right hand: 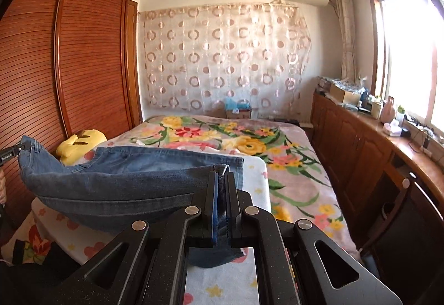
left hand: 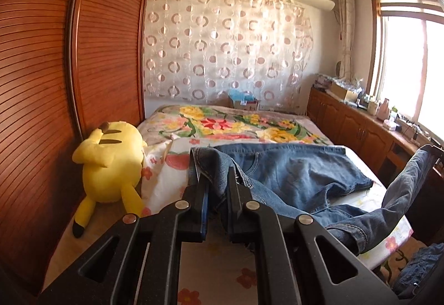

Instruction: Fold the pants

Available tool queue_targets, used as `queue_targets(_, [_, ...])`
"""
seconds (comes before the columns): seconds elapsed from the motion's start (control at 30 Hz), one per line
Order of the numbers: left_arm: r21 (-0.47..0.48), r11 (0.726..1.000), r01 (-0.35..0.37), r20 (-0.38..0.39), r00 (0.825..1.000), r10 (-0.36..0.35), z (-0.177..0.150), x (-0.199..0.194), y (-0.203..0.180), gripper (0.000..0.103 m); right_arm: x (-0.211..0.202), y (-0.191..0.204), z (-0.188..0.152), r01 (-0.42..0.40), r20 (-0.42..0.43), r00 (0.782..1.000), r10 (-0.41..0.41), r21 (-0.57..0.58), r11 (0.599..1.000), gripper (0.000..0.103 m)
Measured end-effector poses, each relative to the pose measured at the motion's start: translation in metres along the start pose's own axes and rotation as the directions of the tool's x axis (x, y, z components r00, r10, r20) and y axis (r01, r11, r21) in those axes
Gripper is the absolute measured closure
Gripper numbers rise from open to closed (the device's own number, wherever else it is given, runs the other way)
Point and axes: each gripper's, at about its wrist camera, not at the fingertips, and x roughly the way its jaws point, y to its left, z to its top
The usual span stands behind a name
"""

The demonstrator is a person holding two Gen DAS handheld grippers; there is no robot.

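Note:
Blue denim pants point(left hand: 299, 174) lie partly on the bed, lifted at both ends. My left gripper point(left hand: 217, 180) is shut on one end of the pants and holds it above the bed. My right gripper point(right hand: 221, 180) is shut on the other end, a hemmed edge point(right hand: 219, 169). In the right wrist view the pants point(right hand: 111, 183) hang in a sagging band between the two grippers, and the left gripper point(right hand: 14, 152) shows at the far left. In the left wrist view the right gripper point(left hand: 430, 149) holds a leg up at the far right.
The bed point(right hand: 291, 166) has a floral blanket and a white flowered sheet. A yellow plush toy point(left hand: 111, 158) lies at the bed's left edge against a brown slatted wardrobe point(left hand: 55, 83). Wooden cabinets point(right hand: 360, 144) with clutter run along the right under the window.

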Motion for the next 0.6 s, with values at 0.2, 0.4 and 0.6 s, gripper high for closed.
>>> queue_targets(0.2, [0.018, 1.0, -0.014, -0.022, 1.0, 0.015, -0.003, 0.04, -0.008, 0.092, 0.041, -0.011, 0.004, 0.008, -0.041, 0.999, -0.006, 0.029, 1.0, 0.099])
queue_targets(0.4, [0.025, 0.999, -0.027, -0.069, 0.997, 0.028, -0.007, 0.076, -0.009, 0.092, 0.077, -0.014, 0.014, 0.02, -0.095, 0.995, -0.016, 0.046, 0.999, 0.099])
queue_targets(0.6, [0.034, 0.999, -0.027, -0.063, 0.998, 0.029, 0.01, 0.092, -0.012, 0.093, 0.079, -0.018, 0.045, 0.024, -0.081, 0.996, -0.02, 0.047, 0.999, 0.099])
